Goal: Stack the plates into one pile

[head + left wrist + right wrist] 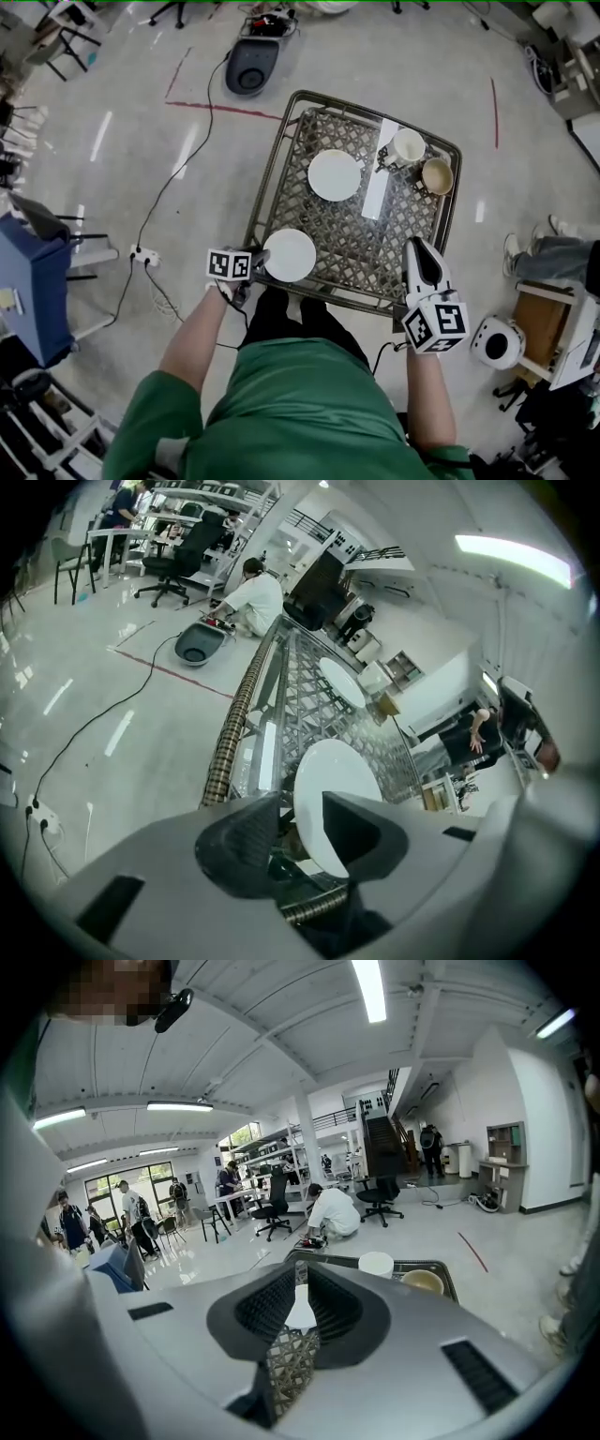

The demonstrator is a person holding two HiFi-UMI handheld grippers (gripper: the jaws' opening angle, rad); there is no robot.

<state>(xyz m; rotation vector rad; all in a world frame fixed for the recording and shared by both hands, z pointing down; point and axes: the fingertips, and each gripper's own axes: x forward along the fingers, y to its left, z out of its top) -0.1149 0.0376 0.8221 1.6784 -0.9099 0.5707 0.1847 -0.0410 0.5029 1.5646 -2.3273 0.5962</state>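
Observation:
Two white plates lie apart on a metal lattice table (274, 169). The far plate (334, 174) is near the middle, the near plate (289, 255) at the front left corner. My left gripper (255, 266) is at the near plate's left rim. In the left gripper view its jaws (300, 803) stand wide apart astride the edge of that plate (333, 775), and the pads are not pressing on it. My right gripper (419, 246) hovers over the table's front right corner. Its jaws (301, 1274) show only a narrow gap, with nothing in it.
A white cup (408, 145), a tan bowl (437, 175) and a white strip (380, 178) sit at the table's far right. On the floor are a power strip with cables (142, 254), a dark round machine (251, 66) and a white round device (497, 342).

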